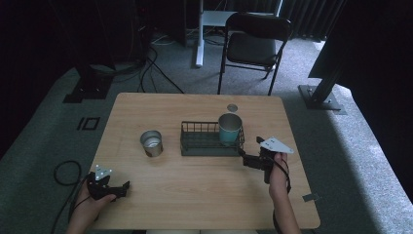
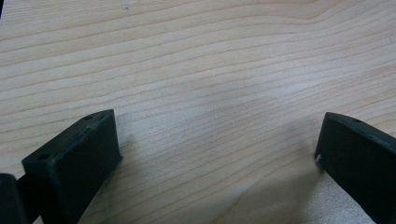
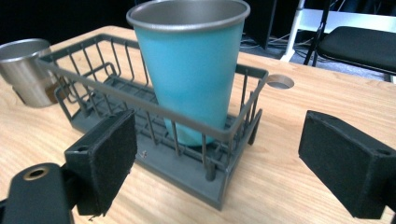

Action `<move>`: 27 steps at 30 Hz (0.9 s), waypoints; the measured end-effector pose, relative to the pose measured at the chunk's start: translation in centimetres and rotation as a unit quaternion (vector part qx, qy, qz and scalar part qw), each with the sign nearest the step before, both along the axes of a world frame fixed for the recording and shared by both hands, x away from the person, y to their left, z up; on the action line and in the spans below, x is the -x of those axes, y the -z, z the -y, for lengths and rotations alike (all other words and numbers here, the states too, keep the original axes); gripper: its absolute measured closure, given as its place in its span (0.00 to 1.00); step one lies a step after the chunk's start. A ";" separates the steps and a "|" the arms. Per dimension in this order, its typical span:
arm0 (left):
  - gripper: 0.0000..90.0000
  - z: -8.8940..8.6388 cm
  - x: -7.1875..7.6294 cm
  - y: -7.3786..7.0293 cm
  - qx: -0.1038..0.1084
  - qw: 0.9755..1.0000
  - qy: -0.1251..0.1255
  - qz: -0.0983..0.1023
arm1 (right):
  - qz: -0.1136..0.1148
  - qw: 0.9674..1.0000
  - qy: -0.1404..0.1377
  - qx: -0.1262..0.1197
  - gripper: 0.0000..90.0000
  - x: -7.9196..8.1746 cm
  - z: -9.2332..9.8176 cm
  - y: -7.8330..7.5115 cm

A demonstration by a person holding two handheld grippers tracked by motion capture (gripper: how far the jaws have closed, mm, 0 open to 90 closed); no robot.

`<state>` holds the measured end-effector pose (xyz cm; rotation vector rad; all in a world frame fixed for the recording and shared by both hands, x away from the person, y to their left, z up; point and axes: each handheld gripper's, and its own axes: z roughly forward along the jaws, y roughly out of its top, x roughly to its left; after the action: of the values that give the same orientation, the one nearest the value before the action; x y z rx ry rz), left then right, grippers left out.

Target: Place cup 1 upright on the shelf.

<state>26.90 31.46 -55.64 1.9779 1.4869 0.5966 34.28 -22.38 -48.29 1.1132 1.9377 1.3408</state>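
Right gripper [image 3: 219, 154] jaws wide apart, holding nothing — just short of the wire basket's [image 3: 233, 133] near end, where the teal cup [image 3: 191, 70] stands upright inside; steel cup [image 1: 151, 143] on the table beside the basket's far end; left gripper [image 2: 217, 154] likewise spread — well off over bare tabletop [image 2: 196, 70].

The desk [image 1: 195, 195] is pale wood with fine, wavy brown grain lines. The rack [image 3: 154, 161] is dark grey wire. The cup [image 3: 191, 70] in it is teal, with a bare silver metal rim. The second cup [image 1: 151, 143] is plain silver steel. The fingers [image 3: 105, 158] are matt black. The chair [image 1: 253, 46] is black, the carpet [image 1: 350, 146] grey.
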 end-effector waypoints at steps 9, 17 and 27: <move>0.00 0.0 0.0 0.0 -0.001 1.000 0.001 -0.001 | -0.015 1.000 -0.017 0.009 0.13 0.8 1.2 1.4; 0.00 0.0 0.0 0.0 0.000 1.000 0.000 0.000 | -0.028 0.999 -0.024 0.015 0.13 1.6 2.3 2.8; 0.00 0.0 0.0 0.0 0.000 1.000 0.000 0.000 | -0.053 0.997 -0.037 0.029 0.13 2.4 3.4 4.4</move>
<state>26.90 31.47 -55.63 1.9790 1.4865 0.5962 31.90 -25.75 -52.66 1.1150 2.0999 1.2775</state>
